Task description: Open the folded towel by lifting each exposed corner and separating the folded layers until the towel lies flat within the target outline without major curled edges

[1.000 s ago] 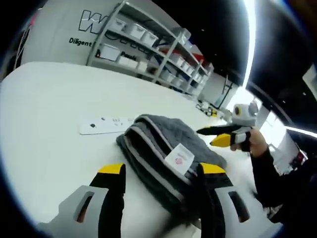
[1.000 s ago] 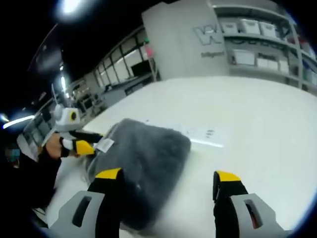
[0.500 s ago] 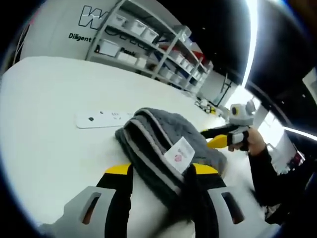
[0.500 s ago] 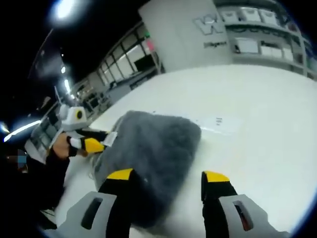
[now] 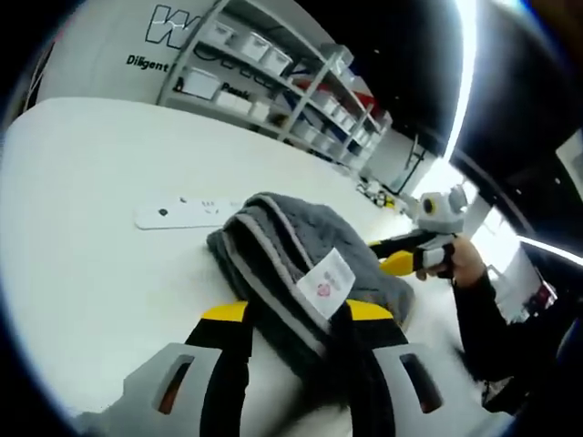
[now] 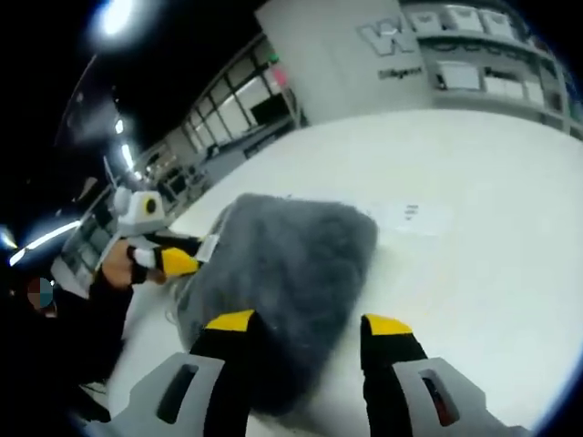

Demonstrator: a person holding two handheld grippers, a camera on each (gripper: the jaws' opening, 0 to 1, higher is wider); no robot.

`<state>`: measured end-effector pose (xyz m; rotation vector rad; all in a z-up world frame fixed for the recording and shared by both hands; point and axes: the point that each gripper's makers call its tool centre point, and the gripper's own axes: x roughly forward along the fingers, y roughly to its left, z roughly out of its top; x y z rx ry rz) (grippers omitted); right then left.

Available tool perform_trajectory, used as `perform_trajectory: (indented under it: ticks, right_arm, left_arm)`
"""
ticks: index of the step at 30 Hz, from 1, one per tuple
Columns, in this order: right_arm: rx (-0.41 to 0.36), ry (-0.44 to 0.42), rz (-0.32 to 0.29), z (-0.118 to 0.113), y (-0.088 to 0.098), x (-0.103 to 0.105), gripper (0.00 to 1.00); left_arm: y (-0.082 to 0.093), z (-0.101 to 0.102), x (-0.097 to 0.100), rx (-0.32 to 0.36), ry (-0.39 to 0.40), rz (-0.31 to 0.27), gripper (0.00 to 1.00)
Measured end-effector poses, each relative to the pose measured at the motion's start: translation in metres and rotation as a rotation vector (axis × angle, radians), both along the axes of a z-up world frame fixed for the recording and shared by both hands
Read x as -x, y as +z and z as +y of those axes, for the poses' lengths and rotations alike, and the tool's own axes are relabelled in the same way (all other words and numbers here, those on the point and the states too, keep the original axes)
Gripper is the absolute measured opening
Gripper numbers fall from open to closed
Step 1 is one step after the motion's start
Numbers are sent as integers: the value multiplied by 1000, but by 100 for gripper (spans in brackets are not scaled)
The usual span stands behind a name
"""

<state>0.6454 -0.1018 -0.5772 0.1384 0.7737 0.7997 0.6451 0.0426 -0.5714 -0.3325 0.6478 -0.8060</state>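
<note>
Grey terry towel point(image 5: 301, 259), still folded into a thick bundle, lies on the white table point(image 5: 82, 209) near its middle; paler stripes run along the stacked edges and one white label point(image 5: 325, 285) with a small red mark sticks out of the folds. In the right gripper view the same towel point(image 6: 291, 273) looks plush and fuzzy, a rounded rectangle.

Left hand-held gripper point(image 5: 291, 314) has its two yellow-tipped jaws spread, one on each side of the striped folded edge, with the cloth between them; whether they press it cannot be told. Right hand-held gripper point(image 6: 310, 323) is likewise spread astride the fuzzy near edge of the towel, pinch uncertain. It also shows at 3 o'clock of the towel in the left gripper view point(image 5: 405, 255), held by a person's hand point(image 5: 460, 264) in a dark sleeve.

One flat white power strip point(image 5: 178, 212) lies on the table at 10 o'clock of the towel, just beside it. Beyond, metal shelving point(image 5: 273, 86) carries many white bins against a pale wall with dark lettering.
</note>
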Motion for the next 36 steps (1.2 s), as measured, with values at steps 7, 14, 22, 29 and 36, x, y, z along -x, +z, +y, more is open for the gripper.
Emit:
perform_trajectory:
  ticks: [7,14,22,29,36]
  right_arm:
    - [-8,1,2,-2,2,-5,37]
    - [-7,11,0,2,3,-1,32]
    - [-8,14,-1,3,3,1,31]
    - [-6,19,-5,6,3,7,29]
    - [-4,20,-6,7,3,11,29]
  left_arm:
    - [0,-1,-1,2,-2,-4,32]
    - [-1,-2,-2,1,-10,-32,25]
    - [1,-4,-1,17,-16,-48,16]
    - [1,-2,-1,22,-15,-31,14]
    - [0,6,-13,14,-11,-32,13]
